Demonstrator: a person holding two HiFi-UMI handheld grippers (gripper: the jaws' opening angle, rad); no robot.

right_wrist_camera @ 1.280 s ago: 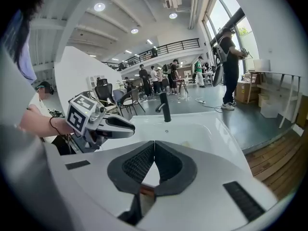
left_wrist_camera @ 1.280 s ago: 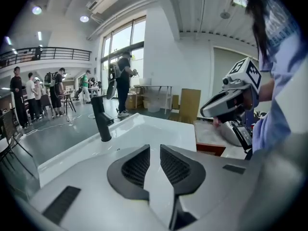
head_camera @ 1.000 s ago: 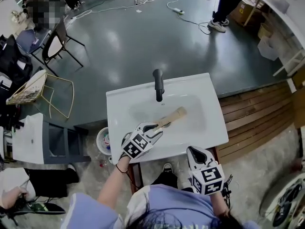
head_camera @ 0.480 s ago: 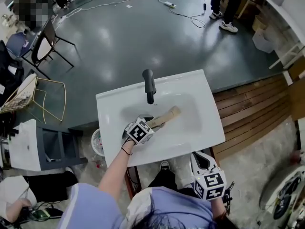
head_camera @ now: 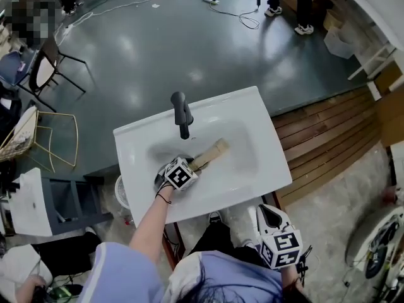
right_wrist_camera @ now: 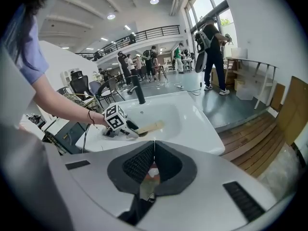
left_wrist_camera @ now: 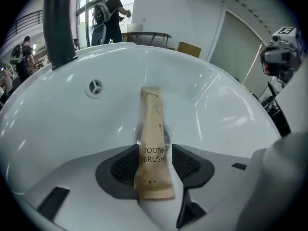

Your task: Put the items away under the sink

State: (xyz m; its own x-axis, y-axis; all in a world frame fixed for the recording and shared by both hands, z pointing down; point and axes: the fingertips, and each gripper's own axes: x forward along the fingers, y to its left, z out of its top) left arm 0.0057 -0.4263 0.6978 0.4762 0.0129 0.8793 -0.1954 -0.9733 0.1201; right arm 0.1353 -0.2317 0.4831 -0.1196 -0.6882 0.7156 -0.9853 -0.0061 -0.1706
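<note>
A tan paper toothbrush packet (head_camera: pixel 211 153) lies in the bowl of the white sink (head_camera: pixel 265 169), slanting toward the black faucet (head_camera: pixel 181 113). My left gripper (head_camera: pixel 190 165) reaches down into the bowl. Its jaws have just been opening. In the left gripper view the near end of the packet (left_wrist_camera: pixel 153 114) lies between the pads of the left gripper (left_wrist_camera: pixel 155 150), and they do not press on it. My right gripper (head_camera: pixel 259 209) hangs shut and empty below the sink's front edge, on the right. The right gripper view has the right gripper (right_wrist_camera: pixel 154 143) aimed at the sink (right_wrist_camera: pixel 192 124).
A round overflow hole (left_wrist_camera: pixel 95 87) sits in the bowl's back wall beside the faucet (left_wrist_camera: pixel 57 23). Wooden decking (head_camera: pixel 328 137) lies right of the sink. A white-topped grey unit (head_camera: pixel 44 201) and a small round fan-like thing (head_camera: pixel 120 191) stand to its left. Chairs, cables and people are farther off.
My left gripper has sunk into the bowl onto the packet's near end, and its jaws have spread. My right gripper has shifted a little along the sink's front.
</note>
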